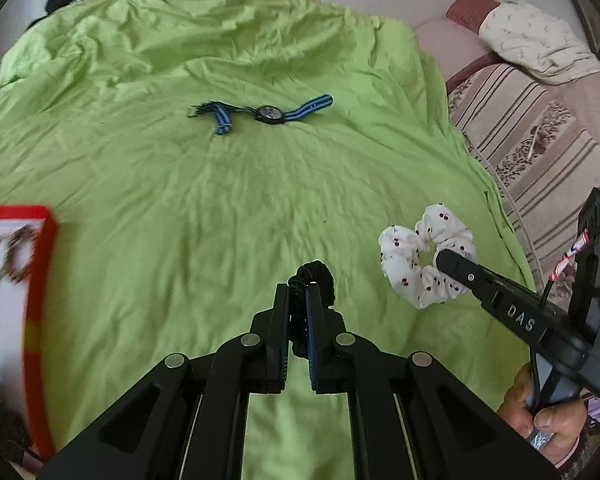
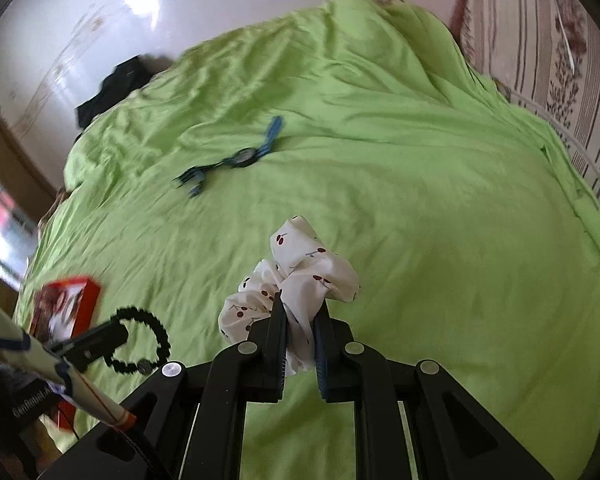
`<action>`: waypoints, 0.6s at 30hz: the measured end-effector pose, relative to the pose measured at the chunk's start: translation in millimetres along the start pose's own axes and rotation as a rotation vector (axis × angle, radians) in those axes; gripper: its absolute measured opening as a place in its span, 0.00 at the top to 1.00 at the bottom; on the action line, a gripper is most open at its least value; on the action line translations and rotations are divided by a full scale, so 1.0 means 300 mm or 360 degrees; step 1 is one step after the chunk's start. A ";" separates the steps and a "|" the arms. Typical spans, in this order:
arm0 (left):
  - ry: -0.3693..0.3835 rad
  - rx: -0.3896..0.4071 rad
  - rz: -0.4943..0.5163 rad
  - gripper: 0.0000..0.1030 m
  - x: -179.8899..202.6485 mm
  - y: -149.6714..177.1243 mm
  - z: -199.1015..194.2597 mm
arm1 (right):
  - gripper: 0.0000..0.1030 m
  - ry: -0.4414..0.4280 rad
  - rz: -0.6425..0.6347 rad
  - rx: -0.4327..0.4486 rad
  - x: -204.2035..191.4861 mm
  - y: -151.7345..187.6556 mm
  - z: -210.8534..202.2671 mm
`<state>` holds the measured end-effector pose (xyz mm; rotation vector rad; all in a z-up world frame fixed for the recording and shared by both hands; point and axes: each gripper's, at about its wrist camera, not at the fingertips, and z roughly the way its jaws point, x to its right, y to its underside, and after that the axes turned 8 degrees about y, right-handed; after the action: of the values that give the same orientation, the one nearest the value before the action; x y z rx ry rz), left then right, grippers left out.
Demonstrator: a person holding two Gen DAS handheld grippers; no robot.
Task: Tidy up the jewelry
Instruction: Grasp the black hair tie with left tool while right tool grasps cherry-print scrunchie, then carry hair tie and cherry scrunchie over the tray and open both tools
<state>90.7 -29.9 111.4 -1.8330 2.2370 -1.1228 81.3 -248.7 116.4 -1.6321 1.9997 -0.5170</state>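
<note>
Both claws clamped: left claw [image 1: 298,300] on black bracelet [image 1: 316,280], right claw [image 2: 300,316] on scrunchie [image 2: 296,276].

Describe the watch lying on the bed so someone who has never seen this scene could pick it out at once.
Start from the lime green sheet covering the bed. Near its middle, beyond both grippers and apart from everything else, lies the watch, flat with its strap spread out. Unlike the white cherry-print scrunchie and the black coiled hair tie, it has a dark round face and a blue-and-black striped fabric strap.
</note>
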 end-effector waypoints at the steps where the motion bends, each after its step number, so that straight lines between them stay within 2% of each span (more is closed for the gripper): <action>1: -0.0014 0.0012 0.0006 0.93 0.002 0.017 -0.028 | 0.87 -0.0002 -0.0023 0.0013 -0.020 0.016 -0.021; 9: -0.0153 0.0119 0.0042 0.93 0.005 0.165 -0.271 | 0.87 -0.0057 -0.0096 0.0064 -0.136 0.186 -0.180; 18: -0.0344 0.0279 0.0066 0.93 -0.004 0.290 -0.505 | 0.87 -0.0104 -0.0145 0.0067 -0.252 0.313 -0.277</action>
<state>-50.6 50.1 175.1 -1.7385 1.9824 -1.0223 -30.8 -157.1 139.1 -1.6987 1.8625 -0.5284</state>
